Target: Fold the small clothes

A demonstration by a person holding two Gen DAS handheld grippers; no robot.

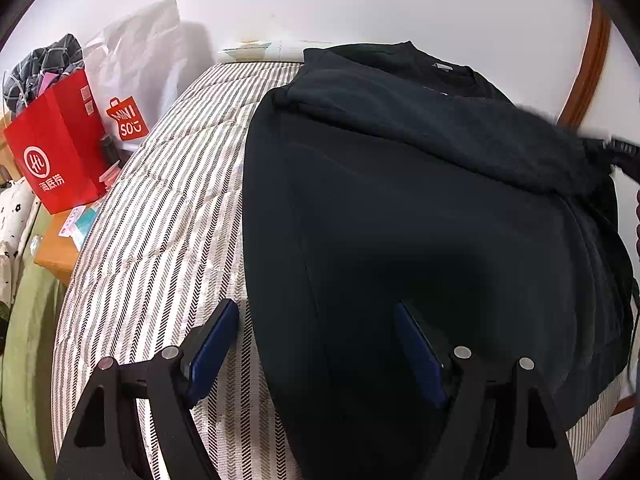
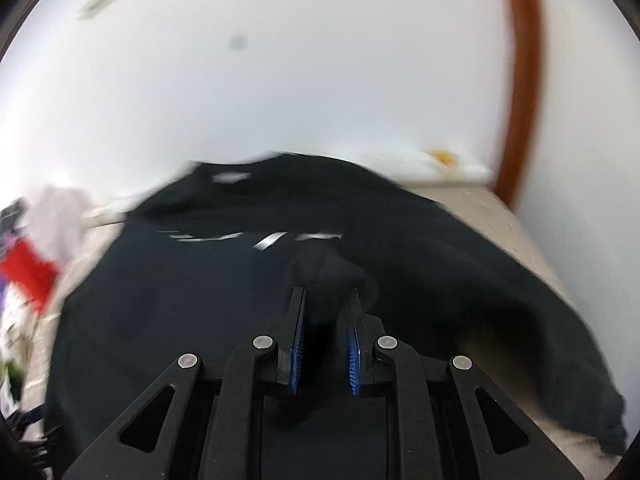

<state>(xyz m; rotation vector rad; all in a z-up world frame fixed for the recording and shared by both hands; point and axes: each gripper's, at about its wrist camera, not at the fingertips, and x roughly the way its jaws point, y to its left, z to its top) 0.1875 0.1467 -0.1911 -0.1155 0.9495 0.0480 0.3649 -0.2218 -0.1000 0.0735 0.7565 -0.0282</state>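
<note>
Your right gripper (image 2: 326, 300) pinches a fold of the black shirt (image 2: 224, 304) to carry it over; your left gripper (image 1: 316, 320) waits spread above the shirt's edge on the bed (image 1: 160, 216).

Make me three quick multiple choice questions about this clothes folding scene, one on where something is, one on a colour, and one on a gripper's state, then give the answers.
1. Where does the dark garment lie?
A. on the striped bed cover
B. inside a paper bag
C. on a chair

2. What colour is the paper bag beside the bed?
A. yellow
B. red
C. blue

3. How does the right gripper stand?
A. wide open above the bed
B. shut on a bunch of the garment's cloth
C. holding a bag

Answers:
1 A, the garment is spread over the stripes.
2 B, the bag with the white round logo is red.
3 B, dark cloth is bunched between its blue pads.
</note>
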